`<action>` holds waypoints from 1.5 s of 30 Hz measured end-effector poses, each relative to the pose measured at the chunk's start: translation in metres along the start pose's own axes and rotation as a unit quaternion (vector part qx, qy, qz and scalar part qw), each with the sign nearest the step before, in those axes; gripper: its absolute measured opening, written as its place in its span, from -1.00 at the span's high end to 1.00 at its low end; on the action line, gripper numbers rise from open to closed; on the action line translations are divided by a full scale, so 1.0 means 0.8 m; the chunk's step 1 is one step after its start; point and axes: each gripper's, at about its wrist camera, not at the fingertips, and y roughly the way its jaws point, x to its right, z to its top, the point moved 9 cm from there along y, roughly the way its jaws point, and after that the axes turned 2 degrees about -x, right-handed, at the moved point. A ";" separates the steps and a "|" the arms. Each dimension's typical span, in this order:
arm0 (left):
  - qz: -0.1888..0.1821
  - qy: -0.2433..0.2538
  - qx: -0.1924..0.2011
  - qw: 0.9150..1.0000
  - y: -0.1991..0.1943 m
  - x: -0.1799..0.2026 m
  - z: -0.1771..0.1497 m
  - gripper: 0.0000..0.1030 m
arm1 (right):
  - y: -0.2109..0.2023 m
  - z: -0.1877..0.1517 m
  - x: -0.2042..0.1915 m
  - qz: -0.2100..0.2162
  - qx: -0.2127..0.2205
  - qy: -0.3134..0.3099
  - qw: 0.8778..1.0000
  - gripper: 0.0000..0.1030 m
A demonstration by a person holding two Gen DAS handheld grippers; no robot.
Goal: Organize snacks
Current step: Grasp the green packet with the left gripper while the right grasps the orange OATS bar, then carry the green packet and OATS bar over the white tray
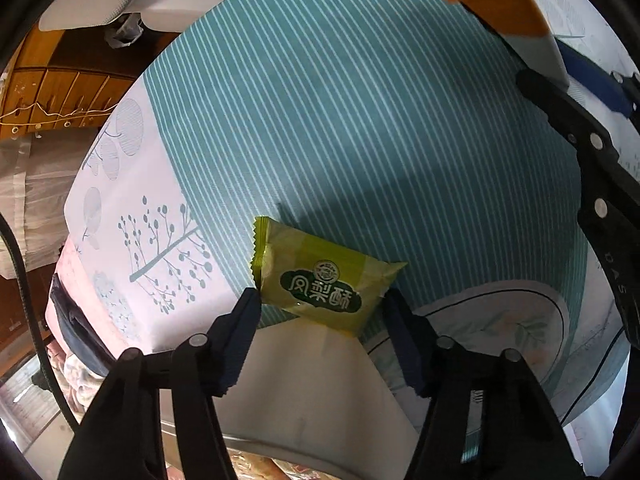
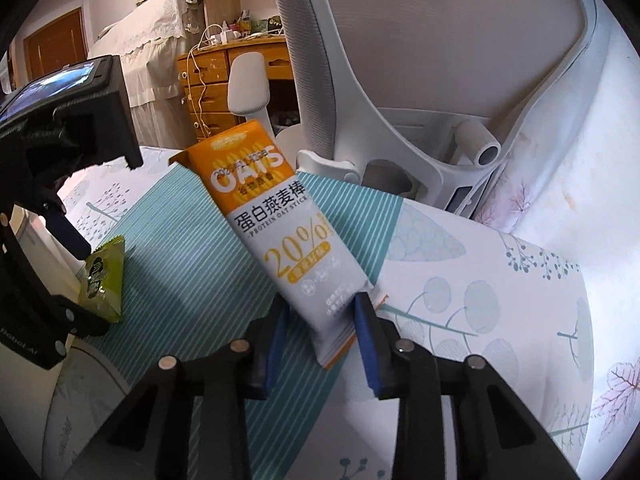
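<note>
Snacks: two in play, one per gripper. Green pineapple-cake packet [image 1: 320, 276] sits clamped between the pads of the left gripper [image 1: 320, 308], held by its two ends, raised above the striped teal tablecloth [image 1: 360, 120]; its shadow falls on the cloth just behind it. Orange-and-white oat bar [image 2: 276, 216] is pinched at its near white end by the right gripper [image 2: 320, 320], orange end pointing up and to the far left, tilted.

View differences:
- Left wrist view shows the printed face of the green packet and a white container rim [image 1: 304, 380] right below it, plus a pale round plate [image 1: 520, 320] with a leaf print at near right. Only the orange end of the bar and one blue pad of the right gripper show at top right.
- Right wrist view shows the bar's full label and the left gripper [image 2: 76, 240] side-on at the left edge, with the packet [image 2: 104, 276] seen edgewise. Also a white mesh office chair [image 2: 400, 60] behind the table and a wooden drawer unit [image 2: 216, 88] far left.

Pose: left gripper angled down at the table over the white rim, fingers spread to the packet's length. Right gripper is more level, looking across the table toward the chair, fingers set close on the bar. The grippers are near each other, left one further left.
</note>
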 end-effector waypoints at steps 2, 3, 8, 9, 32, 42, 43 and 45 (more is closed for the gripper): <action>-0.001 -0.004 0.005 1.000 -0.003 0.000 0.000 -0.09 | -0.004 -0.003 0.001 -0.004 -0.007 0.003 1.000 0.43; -0.003 -0.007 0.005 1.000 -0.004 -0.001 0.001 -0.07 | -0.007 -0.007 0.001 -0.008 -0.015 0.008 1.000 0.48; -0.015 -0.030 0.009 0.999 -0.005 -0.010 -0.001 0.00 | -0.026 -0.027 0.004 -0.005 -0.042 0.031 0.999 0.52; -0.018 -0.035 0.011 0.999 -0.006 -0.011 0.000 0.01 | -0.030 -0.031 0.004 0.000 -0.047 0.038 0.998 0.52; -0.140 -0.076 0.145 0.976 -0.139 0.055 -0.092 0.04 | -0.180 -0.205 -0.056 0.038 -0.208 0.164 0.963 0.59; -0.193 -0.126 0.176 0.957 -0.155 0.055 -0.208 0.03 | -0.257 -0.227 -0.112 0.072 -0.224 0.176 0.956 0.60; -0.194 -0.131 0.182 0.955 -0.158 0.051 -0.222 0.03 | -0.265 -0.226 -0.118 0.074 -0.222 0.178 0.956 0.66; -0.192 -0.137 0.195 0.952 -0.164 0.045 -0.244 0.03 | -0.276 -0.221 -0.127 0.080 -0.220 0.185 0.954 0.67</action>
